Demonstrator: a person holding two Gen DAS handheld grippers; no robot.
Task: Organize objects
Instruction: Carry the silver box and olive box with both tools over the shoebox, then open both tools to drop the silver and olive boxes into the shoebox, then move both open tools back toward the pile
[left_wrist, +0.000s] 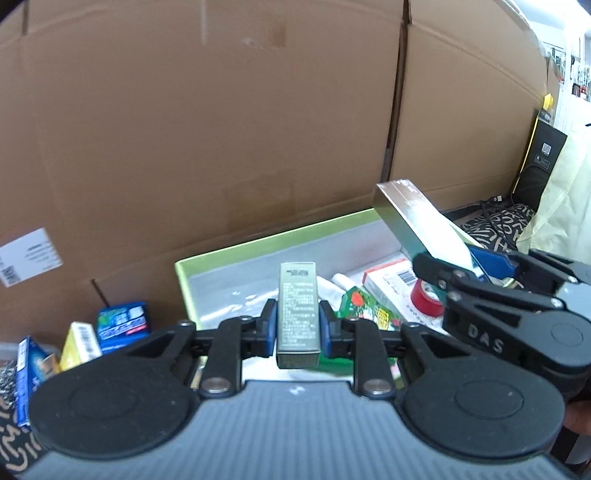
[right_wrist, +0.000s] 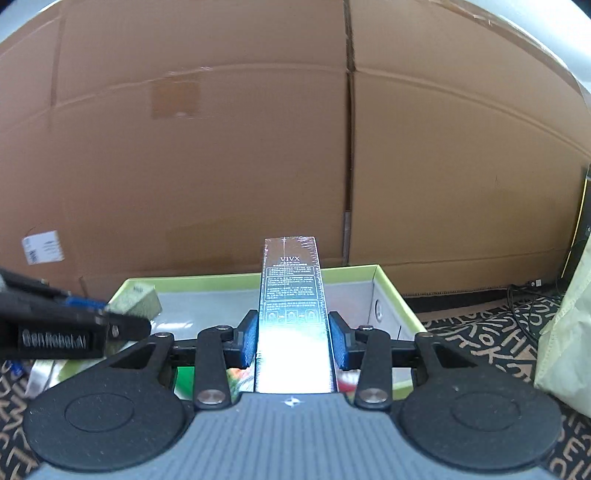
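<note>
A small olive-gold carton (left_wrist: 297, 314) stands upright between the blue pads of my left gripper (left_wrist: 297, 328), which is shut on it, above the near edge of a green-rimmed open box (left_wrist: 258, 240). To the right, my right gripper (left_wrist: 458, 258) is shut on a long shiny carton (left_wrist: 413, 218) that tilts up over the box. In the right wrist view the long carton (right_wrist: 291, 295), printed VIVX, runs forward between the right gripper's (right_wrist: 293, 339) pads. The left gripper (right_wrist: 110, 314) with the small carton (right_wrist: 138, 301) shows at the left, over the green box (right_wrist: 391, 291).
Tall cardboard boxes (left_wrist: 221, 129) wall off the back. Inside the green box lie a red tape roll (left_wrist: 424, 299), a green snack pack (left_wrist: 365, 306) and a white barcoded carton (left_wrist: 391, 277). Blue packs (left_wrist: 122, 325) and a yellow carton (left_wrist: 79, 343) sit to its left. A patterned mat (right_wrist: 480, 339) and pale cloth (right_wrist: 565, 332) lie at the right.
</note>
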